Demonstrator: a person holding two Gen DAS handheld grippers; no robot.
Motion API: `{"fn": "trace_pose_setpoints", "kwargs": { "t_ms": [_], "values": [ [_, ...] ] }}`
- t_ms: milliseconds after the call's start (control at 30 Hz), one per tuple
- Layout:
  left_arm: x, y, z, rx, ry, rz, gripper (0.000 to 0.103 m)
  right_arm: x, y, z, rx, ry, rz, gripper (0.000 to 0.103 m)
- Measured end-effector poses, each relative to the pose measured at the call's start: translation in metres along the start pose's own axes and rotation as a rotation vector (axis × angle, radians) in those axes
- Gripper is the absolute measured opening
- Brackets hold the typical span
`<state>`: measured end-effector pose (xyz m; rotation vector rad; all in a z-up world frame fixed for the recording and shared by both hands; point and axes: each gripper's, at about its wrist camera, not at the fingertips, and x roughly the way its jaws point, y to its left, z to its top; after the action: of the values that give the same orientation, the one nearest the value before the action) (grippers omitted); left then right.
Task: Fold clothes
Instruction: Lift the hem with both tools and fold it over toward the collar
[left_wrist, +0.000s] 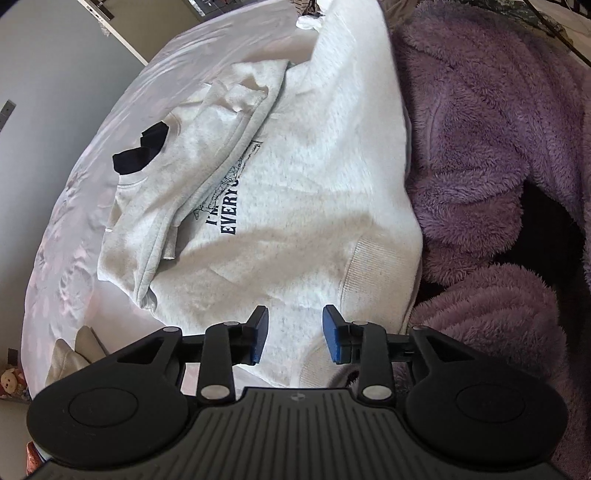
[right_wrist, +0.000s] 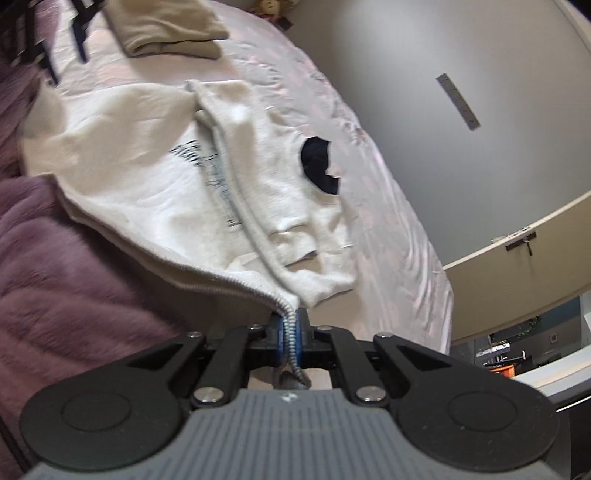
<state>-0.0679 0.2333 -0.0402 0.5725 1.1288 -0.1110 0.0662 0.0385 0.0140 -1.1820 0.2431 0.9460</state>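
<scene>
A light grey sweatshirt with dark printed lettering lies on the bed, one sleeve folded across its chest and a dark neck opening at the left. My left gripper is open and empty, just above the sweatshirt's near part. My right gripper is shut on the sweatshirt's ribbed hem and lifts that edge, with the sweatshirt stretching away from it.
A fluffy purple blanket lies along one side of the sweatshirt, also in the right wrist view. The pale pink bedsheet lies underneath. A folded beige garment rests farther up the bed. A grey wall is beyond.
</scene>
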Motion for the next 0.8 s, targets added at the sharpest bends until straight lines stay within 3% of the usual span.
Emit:
{"fn": "trace_pose_setpoints", "kwargs": {
  "t_ms": [67,133,533,600,800],
  "values": [
    [0.005,0.000,0.001,0.002,-0.004,-0.027,0.033,0.008,-0.012,0.006,0.015,-0.007,-0.008,0.006],
    [0.008,-0.001,0.001,0.004,-0.018,-0.067,0.047,0.016,-0.022,0.013,0.022,-0.010,-0.005,0.007],
    [0.051,-0.036,0.032,0.090,0.005,-0.212,0.048,0.028,-0.040,0.035,0.020,-0.032,0.015,0.007],
    [0.058,-0.045,0.033,0.111,0.033,-0.214,0.048,0.028,-0.042,0.034,0.036,-0.032,0.017,0.007],
    [0.080,-0.066,0.031,0.165,0.142,-0.118,0.053,0.029,-0.044,0.027,0.058,-0.034,0.016,0.007]
  ]
}}
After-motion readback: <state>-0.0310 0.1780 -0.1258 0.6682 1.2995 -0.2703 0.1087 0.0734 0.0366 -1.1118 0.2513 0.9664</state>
